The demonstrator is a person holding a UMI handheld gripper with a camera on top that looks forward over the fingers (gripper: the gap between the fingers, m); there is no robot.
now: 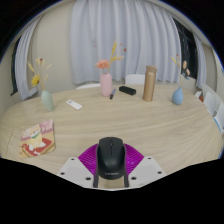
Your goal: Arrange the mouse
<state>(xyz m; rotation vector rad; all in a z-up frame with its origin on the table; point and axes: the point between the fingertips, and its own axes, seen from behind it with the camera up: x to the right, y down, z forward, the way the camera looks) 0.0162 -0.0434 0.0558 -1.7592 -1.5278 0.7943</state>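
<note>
A black computer mouse [110, 155] with a scroll wheel and small light lettering sits between my two fingers, its front pointing away from me. The purple pads [90, 157] meet its left and right sides with no gap showing. My gripper [110, 160] is shut on the mouse, over the near part of the light wooden table [150, 125]. The mouse's underside and its contact with the table are hidden.
Across the table's far part stand a pink vase with flowers [105, 85], a tan bottle [149, 83], a blue vase [47, 100] at left and another [178, 96] at right. A white flat item [74, 103], a black item [127, 90] and a red-and-white object [38, 140] lie nearby.
</note>
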